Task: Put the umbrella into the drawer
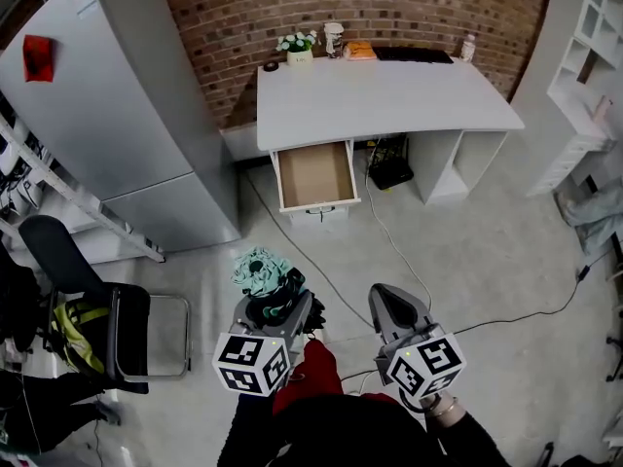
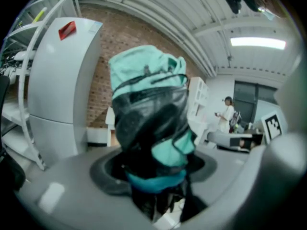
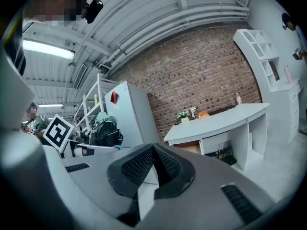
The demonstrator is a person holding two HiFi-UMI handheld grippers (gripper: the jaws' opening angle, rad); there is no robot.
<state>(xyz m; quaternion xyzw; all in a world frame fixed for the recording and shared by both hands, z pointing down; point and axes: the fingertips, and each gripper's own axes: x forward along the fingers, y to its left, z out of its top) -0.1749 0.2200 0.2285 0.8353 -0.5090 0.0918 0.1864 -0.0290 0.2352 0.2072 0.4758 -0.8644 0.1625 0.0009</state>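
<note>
The folded umbrella (image 1: 261, 270), teal cloth with black bands, stands up out of my left gripper (image 1: 277, 302), whose jaws are shut on its lower part. In the left gripper view the umbrella (image 2: 148, 109) fills the middle, with the left gripper (image 2: 154, 178) clamped round its base. My right gripper (image 1: 394, 309) is beside it on the right, shut with nothing in it; its black pads meet at the tip (image 3: 153, 174). The umbrella (image 3: 105, 131) shows at that view's left. The open drawer (image 1: 316, 175), bare inside, sticks out from under the white desk (image 1: 380, 100), well ahead of both grippers.
A grey fridge (image 1: 117, 115) stands at the left and a black chair (image 1: 88, 309) near my left side. Cables (image 1: 389, 241) trail over the concrete floor. On the desk's back edge are a plant pot (image 1: 297, 49) and a keyboard (image 1: 414, 54). White shelving (image 1: 584, 66) is at the right.
</note>
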